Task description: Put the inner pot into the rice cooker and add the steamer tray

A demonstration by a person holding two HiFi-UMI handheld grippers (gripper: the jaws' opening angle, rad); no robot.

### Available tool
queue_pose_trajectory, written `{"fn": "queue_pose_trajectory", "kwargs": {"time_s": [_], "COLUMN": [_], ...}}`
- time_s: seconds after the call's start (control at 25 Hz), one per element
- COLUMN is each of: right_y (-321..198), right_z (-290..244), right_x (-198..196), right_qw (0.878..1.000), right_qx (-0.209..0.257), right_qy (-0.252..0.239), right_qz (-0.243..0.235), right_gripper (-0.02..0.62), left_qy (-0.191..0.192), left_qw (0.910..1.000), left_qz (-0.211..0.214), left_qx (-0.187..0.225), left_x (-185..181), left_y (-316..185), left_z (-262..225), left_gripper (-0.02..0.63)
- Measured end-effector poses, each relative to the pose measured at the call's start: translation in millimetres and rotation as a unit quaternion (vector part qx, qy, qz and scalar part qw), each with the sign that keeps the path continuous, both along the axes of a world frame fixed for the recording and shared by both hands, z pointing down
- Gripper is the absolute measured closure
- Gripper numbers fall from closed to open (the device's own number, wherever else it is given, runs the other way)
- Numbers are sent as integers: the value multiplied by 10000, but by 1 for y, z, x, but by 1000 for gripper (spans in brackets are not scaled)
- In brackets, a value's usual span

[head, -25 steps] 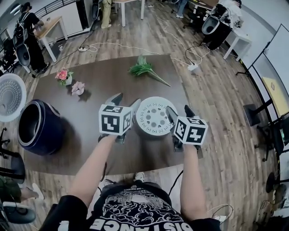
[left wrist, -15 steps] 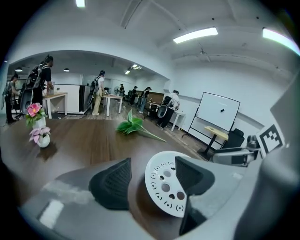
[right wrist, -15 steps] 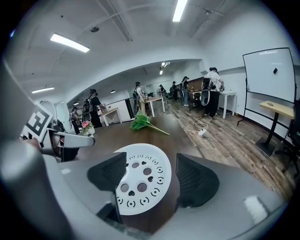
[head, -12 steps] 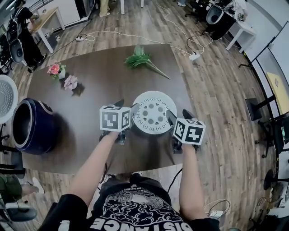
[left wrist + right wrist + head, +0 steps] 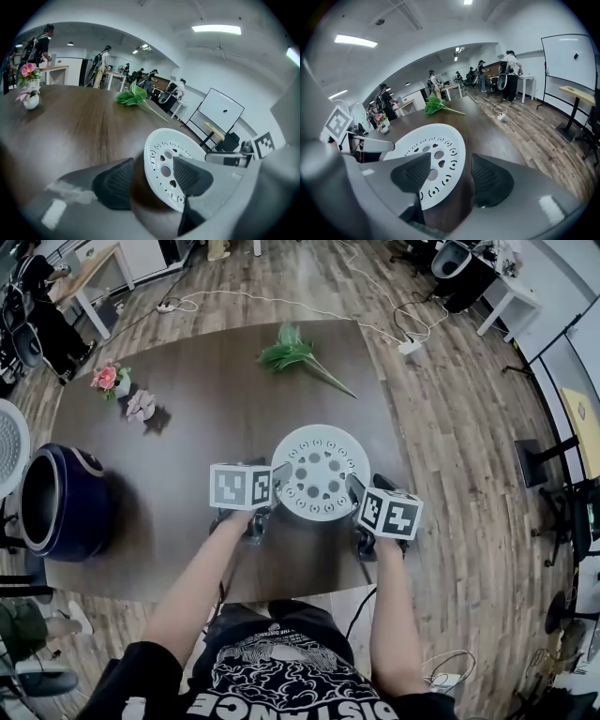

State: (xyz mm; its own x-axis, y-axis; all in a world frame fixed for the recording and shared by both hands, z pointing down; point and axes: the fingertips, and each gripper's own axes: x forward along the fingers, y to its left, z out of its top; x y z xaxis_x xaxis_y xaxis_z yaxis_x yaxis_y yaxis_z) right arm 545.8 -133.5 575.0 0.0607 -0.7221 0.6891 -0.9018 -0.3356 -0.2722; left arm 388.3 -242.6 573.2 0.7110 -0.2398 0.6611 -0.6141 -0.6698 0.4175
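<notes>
Now the left gripper (image 5: 151, 171) and right gripper (image 5: 450, 161) have sunk to the tray (image 5: 321, 471), lying by the near edge of the table (image 5: 206, 399), their jaws just closing round its left and right rims but not yet clamped, so lifting seems next, with bare tabletop leftward to the cooker (image 5: 56, 502).

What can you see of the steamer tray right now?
The steamer tray is a white, plastic-looking round disc with a raised rim and rings of holes. It appears to lie flat on the dark table, near the person's edge. The left hand-held gripper straddles its left rim and the right hand-held gripper its right rim. Both sets of jaws have just been closing, but each outer pad stands clear of the rim, so neither grips it yet.
</notes>
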Motion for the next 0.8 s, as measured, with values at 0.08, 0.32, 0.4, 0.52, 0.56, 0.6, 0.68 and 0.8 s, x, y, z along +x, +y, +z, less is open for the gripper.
{"fn": "queue_pose_trajectory", "kwargs": {"time_s": [0.08,0.32,0.4,0.52,0.56,0.6,0.68,0.8], "right_y": [1,4,5,5,4,4,4,6], "right_z": [6,14,17,22,22,23,24,26], "right_x": [1,5,5,3,3,2,2,1], "right_qw": [10000,9996,9994,9991,9990,9989,9988,9986], "right_qx": [-54,-137,-181,-227,-228,-231,-257,-274], "right_qy": [-61,-182,-223,-276,-293,-308,-316,-326], "right_qz": [39,166,197,218,238,261,287,326], "right_gripper": [332,369,384,410,419,430,450,484], "left_qy": [2,41,24,6,3,-6,-31,7], "left_qw": [9999,9994,9992,9990,9990,9990,9991,9989], "left_qz": [-5,18,61,109,108,106,107,93], "left_qx": [-116,-331,-383,-437,-440,-431,-415,-452], "left_x": [1,3,4,4,4,3,3,3], "left_y": [2,5,7,8,8,8,7,8], "left_z": [6,15,19,23,23,24,24,23], "left_gripper": [350,410,431,437,444,453,465,485]}}
